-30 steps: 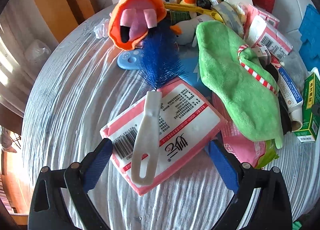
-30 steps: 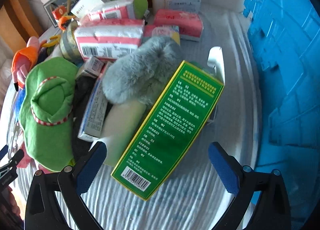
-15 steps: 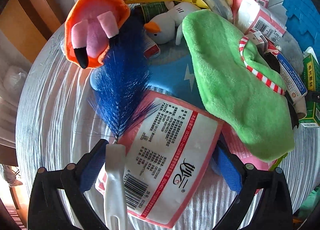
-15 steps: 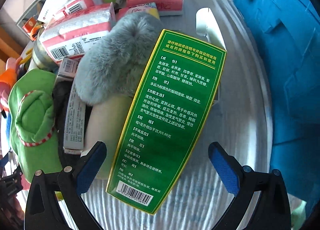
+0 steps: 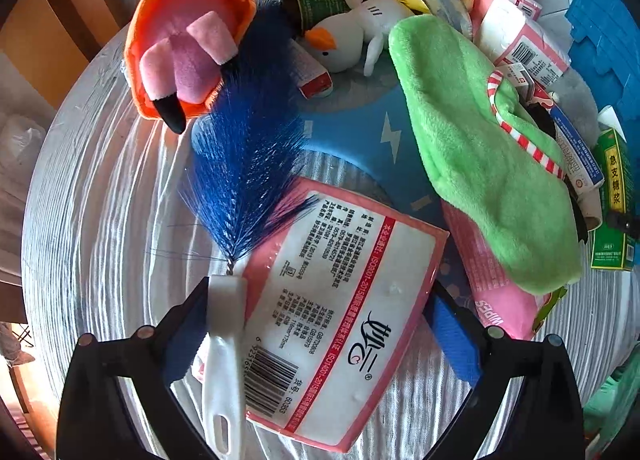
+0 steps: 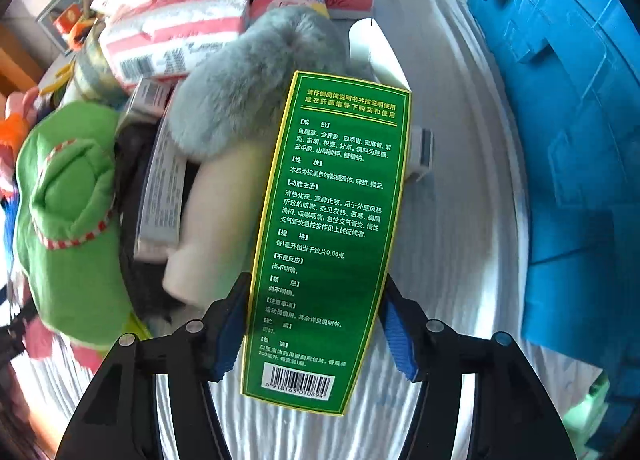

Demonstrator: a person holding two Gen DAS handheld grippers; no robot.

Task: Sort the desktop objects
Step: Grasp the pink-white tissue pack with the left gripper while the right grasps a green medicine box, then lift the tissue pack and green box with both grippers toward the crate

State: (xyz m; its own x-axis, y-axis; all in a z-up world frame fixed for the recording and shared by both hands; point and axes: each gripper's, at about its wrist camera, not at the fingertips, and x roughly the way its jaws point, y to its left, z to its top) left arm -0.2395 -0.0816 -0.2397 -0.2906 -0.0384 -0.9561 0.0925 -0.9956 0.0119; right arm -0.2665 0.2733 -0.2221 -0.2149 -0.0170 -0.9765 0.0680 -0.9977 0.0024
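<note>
Right wrist view: the right gripper sits at the bottom centre of the frame, its blue pads closed in against both long edges of a green medicine box. The jaws have just been closing, with the box between them; they now grip its lower part. The box runs from the lower centre up to mid-frame, printed face toward the camera, barcode at its lower end. Its upper end overlaps a grey furry item and a pale cylindrical bottle. A blue plastic crate fills the right side. A green plush slipper lies at the left, and pink tissue packs at the upper left. The left part of this view is blurred.

Left wrist view: the left gripper is at the bottom of the frame, jaws spread wide. Between them lie a pink-and-white tissue pack and the white handle of a blue bottle brush. The left pad is just beside the brush handle; the right pad is at the pack's right edge. Whether either presses cannot be told. The brush bristles extend to the upper centre, toward an orange plush toy. A white plush penguin lies at the upper centre. Everything rests on a white ribbed tablecloth.
</note>
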